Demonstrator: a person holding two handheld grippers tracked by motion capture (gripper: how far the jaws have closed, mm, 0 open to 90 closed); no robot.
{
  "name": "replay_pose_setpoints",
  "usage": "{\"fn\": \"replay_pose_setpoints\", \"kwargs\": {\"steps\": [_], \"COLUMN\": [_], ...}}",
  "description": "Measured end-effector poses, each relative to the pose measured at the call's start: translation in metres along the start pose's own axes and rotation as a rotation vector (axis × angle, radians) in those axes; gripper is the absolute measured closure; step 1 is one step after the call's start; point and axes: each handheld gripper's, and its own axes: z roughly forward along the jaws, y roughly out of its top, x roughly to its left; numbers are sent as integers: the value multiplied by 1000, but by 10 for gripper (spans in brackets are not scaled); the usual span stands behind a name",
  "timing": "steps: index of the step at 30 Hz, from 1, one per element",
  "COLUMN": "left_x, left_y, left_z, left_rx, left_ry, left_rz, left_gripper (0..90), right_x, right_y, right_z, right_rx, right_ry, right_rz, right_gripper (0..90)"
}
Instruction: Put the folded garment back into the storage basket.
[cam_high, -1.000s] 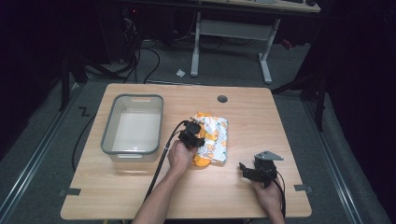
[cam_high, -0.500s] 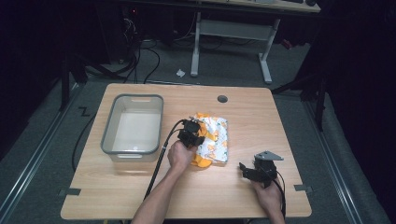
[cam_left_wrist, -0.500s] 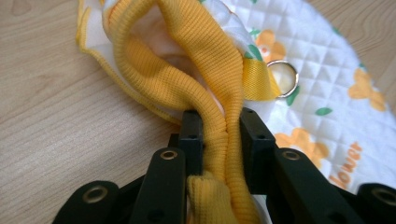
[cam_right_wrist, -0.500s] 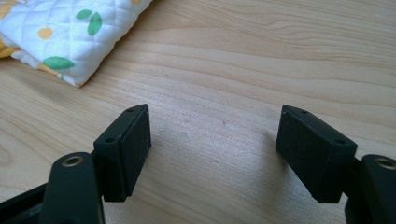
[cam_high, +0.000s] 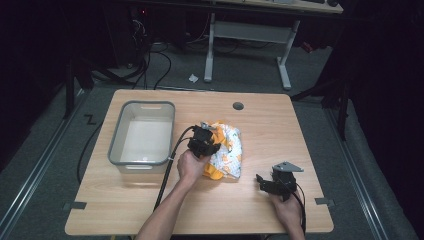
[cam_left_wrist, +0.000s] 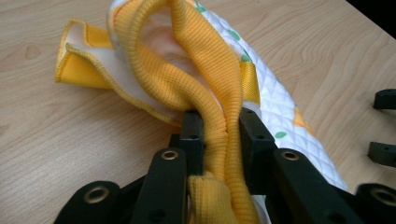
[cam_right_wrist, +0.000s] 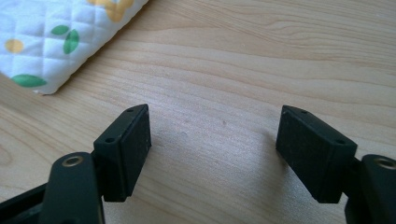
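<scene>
A small quilted white garment (cam_high: 229, 150) with orange and green prints and yellow trim lies bunched in the middle of the wooden table (cam_high: 150, 210). My left gripper (cam_high: 205, 143) sits at its left edge, shut on a yellow ribbed band (cam_left_wrist: 205, 70) of the cloth. The band runs between the two jaws (cam_left_wrist: 217, 123) and is lifted off the wood. My right gripper (cam_high: 264, 181) rests low near the table's front right, apart from the garment. Its jaws (cam_right_wrist: 215, 140) stand open over bare wood, with the garment's white corner (cam_right_wrist: 51, 42) ahead to the left.
A clear plastic tub (cam_high: 116, 140) with nothing in it stands on the table's left half, close beside my left hand. A round cable hole (cam_high: 238, 106) is at the back. The left gripper's cable (cam_high: 167, 175) trails toward the front edge.
My left gripper has risen slightly, and the yellow edge of the garment has come up with it. The right gripper has stayed where it was.
</scene>
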Motion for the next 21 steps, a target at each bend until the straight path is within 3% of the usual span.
{"fn": "replay_pose_setpoints", "kwargs": {"steps": [21], "left_x": [-9], "left_y": [3], "left_z": [-43], "left_rx": [-100], "left_ry": [-50], "left_rz": [34], "left_gripper": [747], "right_x": [0], "right_y": [0], "right_z": [0], "right_rx": [0], "right_ry": [0], "right_rz": [0], "right_gripper": [267]}}
